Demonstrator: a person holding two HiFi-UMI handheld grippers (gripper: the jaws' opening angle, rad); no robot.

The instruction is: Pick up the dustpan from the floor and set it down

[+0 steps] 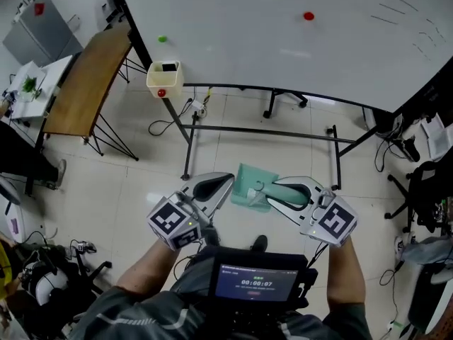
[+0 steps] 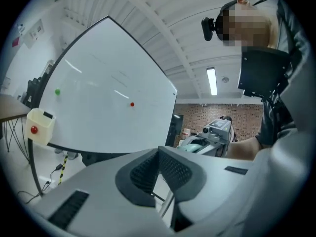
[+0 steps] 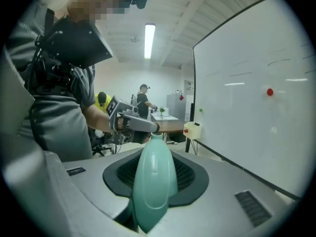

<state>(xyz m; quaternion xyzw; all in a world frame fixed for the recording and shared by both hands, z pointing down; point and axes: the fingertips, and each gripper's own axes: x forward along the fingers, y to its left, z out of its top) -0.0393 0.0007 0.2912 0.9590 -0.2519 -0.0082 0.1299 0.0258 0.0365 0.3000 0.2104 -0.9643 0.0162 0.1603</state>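
The teal dustpan point(image 1: 249, 188) hangs above the tiled floor, between my two grippers in the head view. My right gripper point(image 1: 277, 192) is shut on its rounded handle point(image 3: 153, 181), which fills the space between the dark pads and points away toward the pan end. My left gripper point(image 1: 228, 181) is shut with nothing between its pads point(image 2: 170, 169); its tip sits right beside the pan's left corner, and I cannot tell if it touches. From the left gripper view, a bit of teal dustpan point(image 2: 193, 143) and the right gripper point(image 2: 217, 130) show beyond the jaws.
A large whiteboard point(image 1: 283, 34) on a metal stand is just ahead, with a cream box point(image 1: 164, 76) hung at its corner. A wooden table point(image 1: 88, 80) stands to the left, and a chair base point(image 1: 283, 101) under the board. Cables lie on the floor. People stand in the background point(image 3: 143, 100).
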